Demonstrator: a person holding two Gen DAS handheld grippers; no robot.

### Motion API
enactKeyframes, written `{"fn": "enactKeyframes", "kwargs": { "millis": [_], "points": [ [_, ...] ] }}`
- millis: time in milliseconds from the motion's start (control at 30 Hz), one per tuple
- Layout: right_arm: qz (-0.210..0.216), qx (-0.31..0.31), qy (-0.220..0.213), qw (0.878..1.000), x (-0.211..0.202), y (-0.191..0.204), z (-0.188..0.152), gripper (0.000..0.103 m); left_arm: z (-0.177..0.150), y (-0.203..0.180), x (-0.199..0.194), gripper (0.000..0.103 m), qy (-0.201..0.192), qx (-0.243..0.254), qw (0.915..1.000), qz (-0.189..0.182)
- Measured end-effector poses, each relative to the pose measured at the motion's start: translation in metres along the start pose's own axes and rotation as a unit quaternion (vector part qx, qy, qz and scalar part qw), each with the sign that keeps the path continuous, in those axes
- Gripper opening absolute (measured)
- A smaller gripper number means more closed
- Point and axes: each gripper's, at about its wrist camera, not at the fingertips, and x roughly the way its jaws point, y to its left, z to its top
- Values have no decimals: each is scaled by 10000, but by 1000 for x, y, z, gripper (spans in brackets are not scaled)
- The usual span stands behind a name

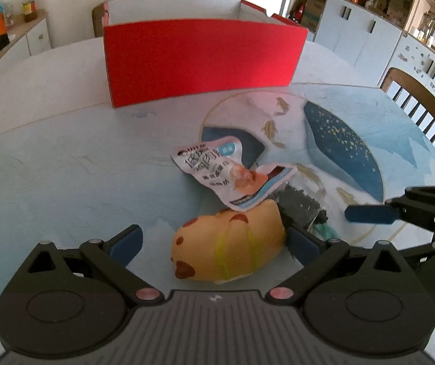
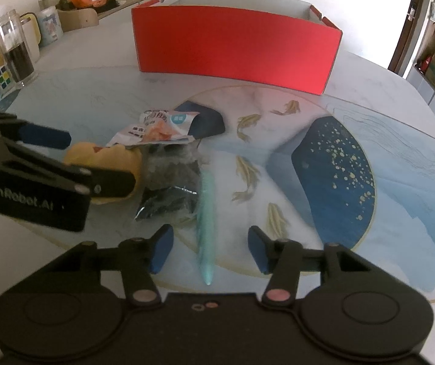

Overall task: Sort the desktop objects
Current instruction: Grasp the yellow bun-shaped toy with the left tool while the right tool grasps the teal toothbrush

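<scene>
Both grippers are set to pick up: the left gripper stands wide apart around the yellow toy, the right gripper apart around the green tube, red box at twelve o'clock; next, squeeze and lift.

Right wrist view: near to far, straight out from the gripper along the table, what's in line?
right gripper → teal pen → dark packet → white snack pouch → red box
</scene>
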Motion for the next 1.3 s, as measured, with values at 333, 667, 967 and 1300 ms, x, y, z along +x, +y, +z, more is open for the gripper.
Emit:
{"fn": "enactKeyframes", "kwargs": {
  "millis": [333,667,967,1300],
  "points": [
    [23,38,-176,9998,4,-3,1,44,-2,6,8,101,37,-176,9998,-32],
    [-155,-47,-237,9996,2,-9,1,10,-2,7,3,83,3,-328,9992,-222],
    [-314,135,-204,9992,1,-23,-1,10,1,7,-1,74,39,-381,9987,-341],
    [-300,232,-214,9991,-5,-26,0,10,2,7,-16,73,-9,-359,9985,-404]
  ]
}}
